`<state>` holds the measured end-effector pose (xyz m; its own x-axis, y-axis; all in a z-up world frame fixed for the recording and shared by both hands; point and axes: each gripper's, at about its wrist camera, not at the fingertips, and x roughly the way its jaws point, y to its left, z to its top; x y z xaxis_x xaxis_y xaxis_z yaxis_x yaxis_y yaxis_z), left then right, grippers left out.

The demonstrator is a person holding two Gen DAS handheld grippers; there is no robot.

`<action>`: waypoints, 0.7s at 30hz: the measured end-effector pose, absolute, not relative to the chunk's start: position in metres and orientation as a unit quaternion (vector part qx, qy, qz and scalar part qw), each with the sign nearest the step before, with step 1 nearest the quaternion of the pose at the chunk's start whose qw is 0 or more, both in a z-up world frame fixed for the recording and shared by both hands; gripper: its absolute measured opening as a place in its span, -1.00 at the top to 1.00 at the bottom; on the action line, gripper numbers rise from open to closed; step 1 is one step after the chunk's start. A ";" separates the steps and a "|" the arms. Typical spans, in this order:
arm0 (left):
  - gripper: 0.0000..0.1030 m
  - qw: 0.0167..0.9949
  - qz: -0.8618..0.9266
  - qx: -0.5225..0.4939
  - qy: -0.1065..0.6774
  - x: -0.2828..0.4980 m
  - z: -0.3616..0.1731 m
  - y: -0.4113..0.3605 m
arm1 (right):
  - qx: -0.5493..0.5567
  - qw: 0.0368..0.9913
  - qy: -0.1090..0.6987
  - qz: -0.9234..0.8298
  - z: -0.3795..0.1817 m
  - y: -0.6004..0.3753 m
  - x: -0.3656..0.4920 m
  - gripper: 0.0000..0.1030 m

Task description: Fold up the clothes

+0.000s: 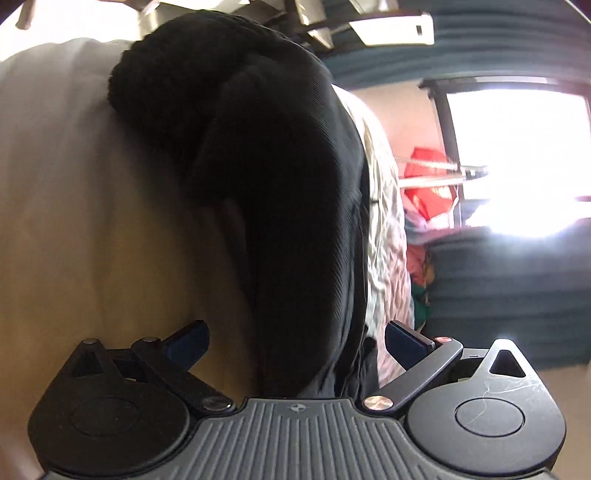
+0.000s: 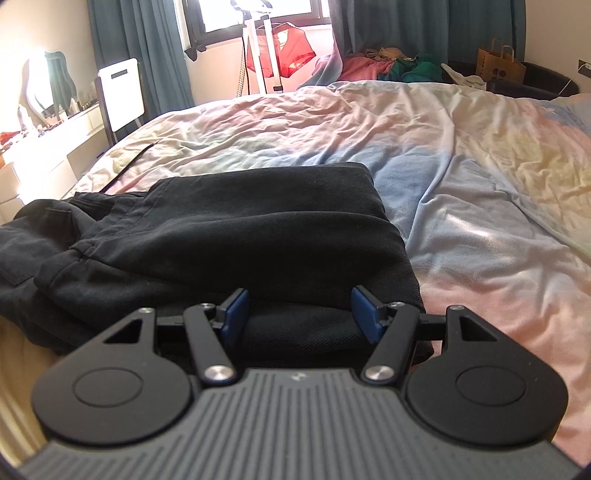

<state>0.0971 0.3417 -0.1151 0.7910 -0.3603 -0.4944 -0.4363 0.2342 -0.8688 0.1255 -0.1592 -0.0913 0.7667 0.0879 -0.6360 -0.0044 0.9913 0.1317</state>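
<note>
Black garment [image 2: 229, 236] lies on the bed [image 2: 480, 155], partly folded: 1 neat rectangular panel doubled over the middle, a looser bunch of cloth trailing off toward 9 o'clock in the right wrist view. The near folded edge sits squarely toward the right gripper [image 2: 300, 314], probably so the next fold can be taken from that edge.

Right gripper: jaws moderately wide, blue pads on either side of the thick folded edge. Cloth lies between them, but I cannot tell whether the pads press on it. Reads as lined up for a grab, or holding the stack steady.

Left gripper [image 1: 295, 341]: jaws wide apart, camera rolled well over, so the bed runs up the frame. The dark garment [image 1: 266, 192] fills the centre and drops from 12 o'clock down to 6 o'clock between the pads, close to the lens. Neither pad visibly clamps it. The frame is blurred.

Judgement: fold is partway done; the loose bunch at 9 o'clock is yet to be brought in.

Background: window [image 2: 251, 14] and red item [image 2: 284, 48] at 12 o'clock, clothes pile [image 2: 391, 66] at 1 o'clock.
</note>
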 end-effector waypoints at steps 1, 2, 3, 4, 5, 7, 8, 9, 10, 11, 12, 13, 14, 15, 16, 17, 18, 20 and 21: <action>-0.92 0.711 0.033 -0.634 0.304 0.099 -0.119 0.348 | 0.060 0.938 0.340 0.023 -0.091 -0.159 0.125 -0.24; -0.82 0.705 0.038 -0.648 0.285 0.101 -0.122 0.354 | 0.060 0.939 0.339 0.022 -0.090 -0.159 0.125 -0.24; -0.77 0.705 0.041 -0.656 0.265 0.103 -0.123 0.359 | 0.060 0.939 0.338 0.021 -0.089 -0.159 0.125 -0.24; -0.77 0.710 0.048 -0.656 0.253 0.106 -0.123 0.364 | 0.059 0.942 0.331 0.019 -0.087 -0.158 0.125 -0.24; -0.69 0.719 0.060 -0.648 0.244 0.108 -0.123 0.368 | 0.057 0.945 0.323 0.017 -0.084 -0.157 0.123 -0.25; -0.48 0.732 0.084 -0.635 0.233 0.114 -0.123 0.376 | 0.054 0.951 0.303 0.025 -0.079 -0.154 0.121 -0.25; -0.39 0.735 0.091 -0.631 0.231 0.116 -0.124 0.379 | 0.053 0.953 0.298 0.033 -0.077 -0.151 0.121 -0.25; -0.25 0.738 0.096 -0.626 0.230 0.118 -0.125 0.380 | 0.051 0.953 0.295 0.043 -0.075 -0.148 0.121 -0.25; -0.17 0.746 0.102 -0.617 0.232 0.120 -0.124 0.380 | 0.049 0.953 0.295 0.051 -0.076 -0.146 0.122 -0.25; -0.03 0.753 0.108 -0.606 0.232 0.121 -0.122 0.380 | 0.043 0.951 0.302 0.059 -0.078 -0.142 0.124 -0.25; 0.09 0.763 0.112 -0.593 0.231 0.121 -0.118 0.378 | 0.033 0.946 0.316 0.067 -0.084 -0.138 0.128 -0.25; 0.16 0.773 0.116 -0.580 0.229 0.122 -0.113 0.376 | 0.021 0.942 0.329 0.072 -0.090 -0.133 0.131 -0.26; 0.32 0.788 0.122 -0.558 0.230 0.124 -0.106 0.372 | 0.006 0.938 0.338 0.074 -0.097 -0.127 0.134 -0.26; 0.42 0.803 0.127 -0.535 0.230 0.125 -0.099 0.368 | -0.008 0.934 0.348 0.077 -0.104 -0.122 0.137 -0.27; 0.47 0.819 0.134 -0.508 0.230 0.126 -0.090 0.364 | -0.016 0.933 0.350 0.076 -0.107 -0.119 0.137 -0.27; 0.53 0.836 0.141 -0.477 0.230 0.128 -0.080 0.358 | -0.023 0.934 0.349 0.075 -0.107 -0.116 0.137 -0.27; 0.58 0.853 0.147 -0.445 0.229 0.130 -0.070 0.349 | -0.029 0.934 0.347 0.074 -0.108 -0.114 0.137 -0.27; 0.62 0.887 0.154 -0.378 0.216 0.139 -0.043 0.325 | -0.016 0.935 0.345 0.073 -0.105 -0.117 0.136 -0.27; 0.64 0.902 0.157 -0.344 0.208 0.144 -0.030 0.312 | -0.004 0.936 0.344 0.074 -0.104 -0.121 0.136 -0.27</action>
<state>0.1435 0.3122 -0.0296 0.8639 0.1404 -0.4837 -0.4270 0.7135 -0.5555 0.1357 -0.1208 -0.1036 0.7525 0.1361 -0.6444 -0.1416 0.9890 0.0436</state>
